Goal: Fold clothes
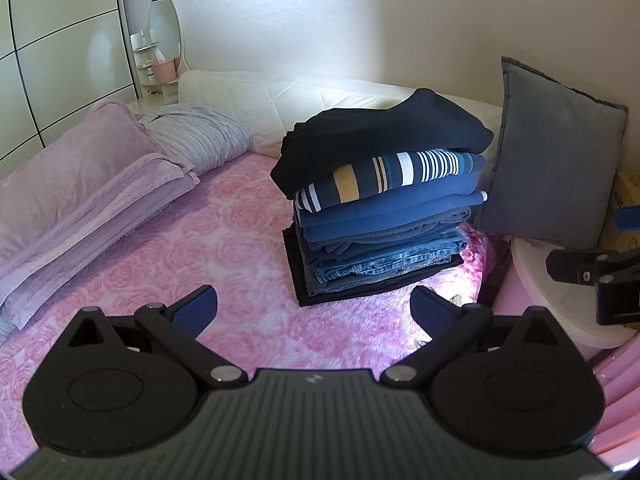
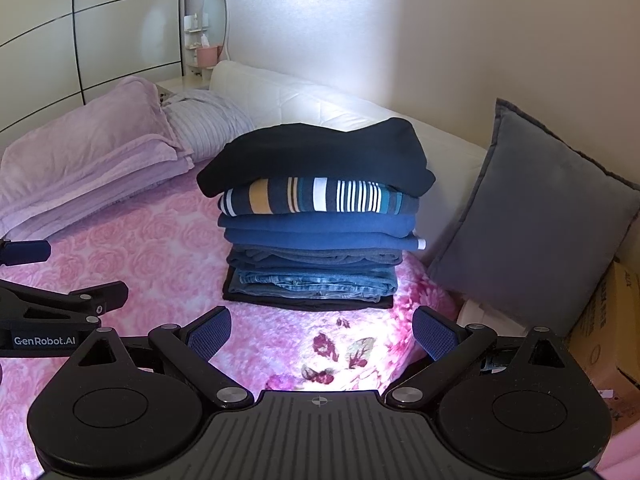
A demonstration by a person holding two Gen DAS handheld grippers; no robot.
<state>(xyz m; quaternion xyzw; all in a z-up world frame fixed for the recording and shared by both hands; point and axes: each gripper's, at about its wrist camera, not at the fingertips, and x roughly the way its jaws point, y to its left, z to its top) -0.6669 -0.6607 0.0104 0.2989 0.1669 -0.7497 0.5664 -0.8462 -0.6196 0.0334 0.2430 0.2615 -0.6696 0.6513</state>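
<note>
the pile of folded clothes (image 2: 320, 216) is sitting on the pink bed (image 2: 160, 248) near the grey pillow (image 2: 536, 216), and the left claw (image 1: 314, 312) and right claw (image 2: 322, 334) are both hanging wide and empty, so folding looks done unless another piece is waiting.

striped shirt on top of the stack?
No, the striped shirt lies second from the top, under a folded black garment that caps the stack.
</note>
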